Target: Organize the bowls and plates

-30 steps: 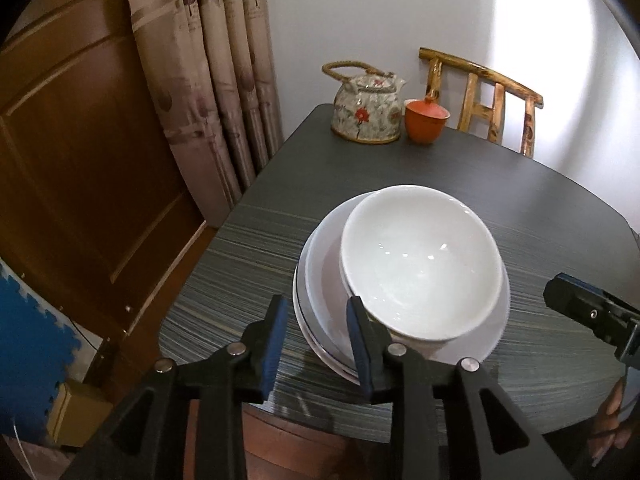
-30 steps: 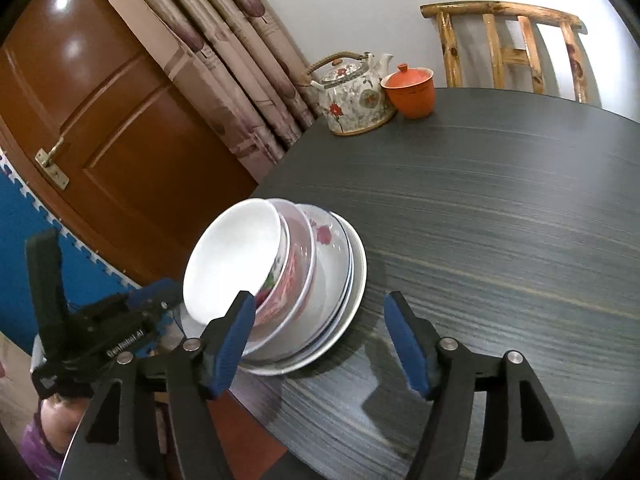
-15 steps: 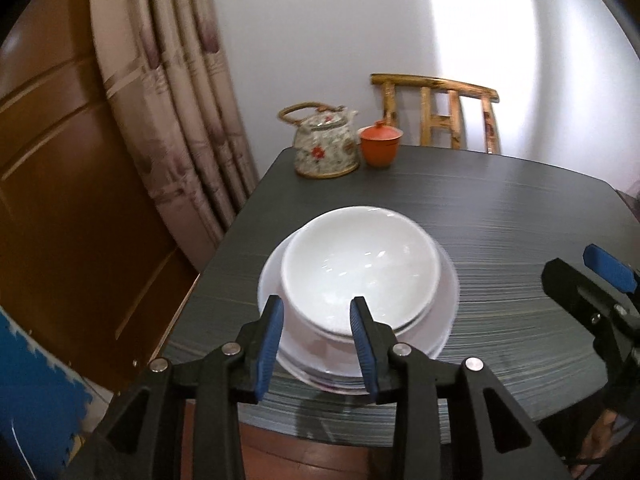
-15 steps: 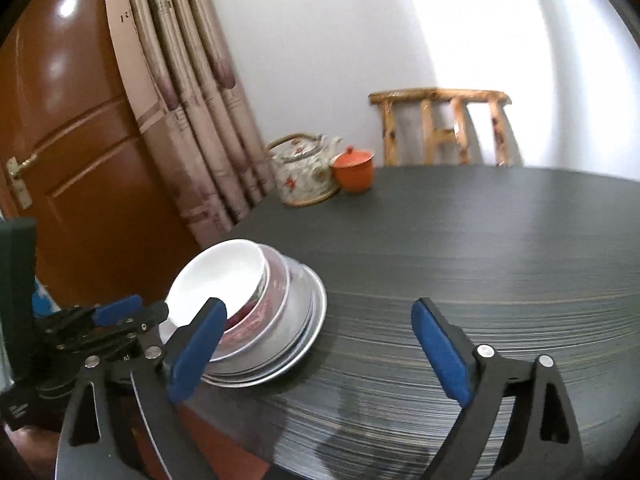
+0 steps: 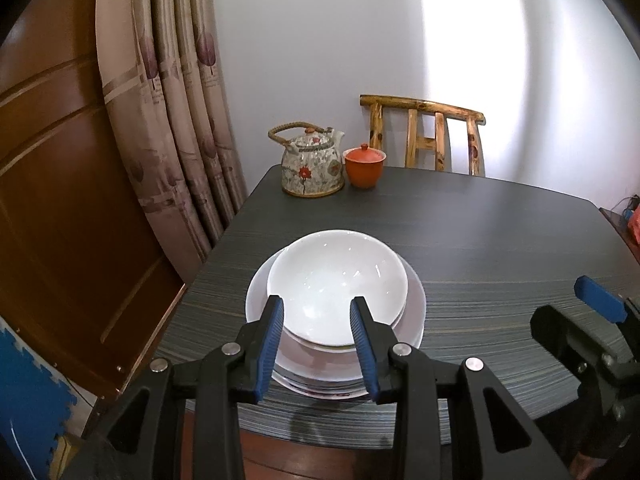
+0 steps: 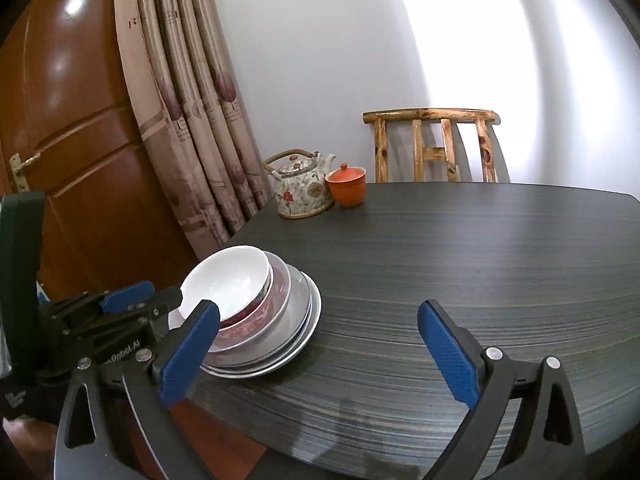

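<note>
Both grippers hang back from the stack of dishes at the table's near edge

Nearest the left wrist camera, the left gripper (image 5: pixel 318 336) stands partly spread, its blue pads pinching nothing. Between and just beyond its fingertips lies the near rim of the white bowl (image 5: pixel 338 280); whether the pads hover above the rim or short of it cannot be told, but they do not press on it. The right gripper (image 6: pixel 320 354) is over bare tabletop to the right of the stack, its jaws opening wide with nothing between them; its left finger (image 6: pixel 188 354) crosses in front of the stack's near edge in that view.

The white bowl sits on top, nested in a bowl with a red pattern (image 6: pixel 264 312), which rests on stacked plates (image 6: pixel 296 340). The whole stack stands near the near left edge of the dark striped table (image 6: pixel 460 280), just ahead of the left gripper and well left of the right one's centre.

Far across the table, by its back left corner, a flowered teapot (image 5: pixel 312 166) and an orange lidded cup (image 5: pixel 364 166) stand side by side. Behind them are a wooden chair (image 5: pixel 428 136), a curtain (image 5: pixel 176 120) and a brown door (image 6: pixel 72 128)
</note>
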Demonstrator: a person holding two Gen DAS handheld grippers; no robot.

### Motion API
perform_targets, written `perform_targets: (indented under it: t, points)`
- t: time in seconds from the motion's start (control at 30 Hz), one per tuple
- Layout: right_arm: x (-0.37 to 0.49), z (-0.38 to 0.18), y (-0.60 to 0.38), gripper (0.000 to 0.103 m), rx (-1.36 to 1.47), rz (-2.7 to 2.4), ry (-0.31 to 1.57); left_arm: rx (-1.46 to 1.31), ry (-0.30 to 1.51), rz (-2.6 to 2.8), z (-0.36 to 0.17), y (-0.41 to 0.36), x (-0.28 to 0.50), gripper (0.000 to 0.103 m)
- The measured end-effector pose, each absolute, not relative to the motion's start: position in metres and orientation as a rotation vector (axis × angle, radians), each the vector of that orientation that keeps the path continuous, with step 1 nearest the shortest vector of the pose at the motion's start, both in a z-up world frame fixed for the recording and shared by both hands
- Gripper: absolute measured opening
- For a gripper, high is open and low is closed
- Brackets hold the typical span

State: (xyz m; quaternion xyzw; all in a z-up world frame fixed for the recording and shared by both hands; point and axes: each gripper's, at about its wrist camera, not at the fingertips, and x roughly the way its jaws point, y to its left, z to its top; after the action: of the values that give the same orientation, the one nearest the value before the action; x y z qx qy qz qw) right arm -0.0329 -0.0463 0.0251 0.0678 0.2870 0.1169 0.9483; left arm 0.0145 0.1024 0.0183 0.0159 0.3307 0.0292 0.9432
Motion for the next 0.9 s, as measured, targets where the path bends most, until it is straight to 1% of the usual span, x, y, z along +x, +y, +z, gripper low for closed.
perform_targets:
  t: [0.07,0.1,0.17,0.9]
  points:
    - [-0.035,0.025,-0.047,0.099,0.14,0.242,0.591,0.049,0.647,0.07,0.023,0.099,0.01,0.036]
    - [-0.036,0.026,-0.047,0.099,0.141,0.242,0.592,0.058,0.634,0.082,0.025,0.098,0.009,0.04]
    - [-0.037,0.027,-0.049,0.099,0.143,0.241,0.585,0.056,0.616,0.081,0.028,0.098,0.007,0.043]
    - [-0.054,0.044,-0.042,0.102,0.107,0.255,0.548,0.03,0.562,0.101,0.044,0.103,-0.005,0.044]
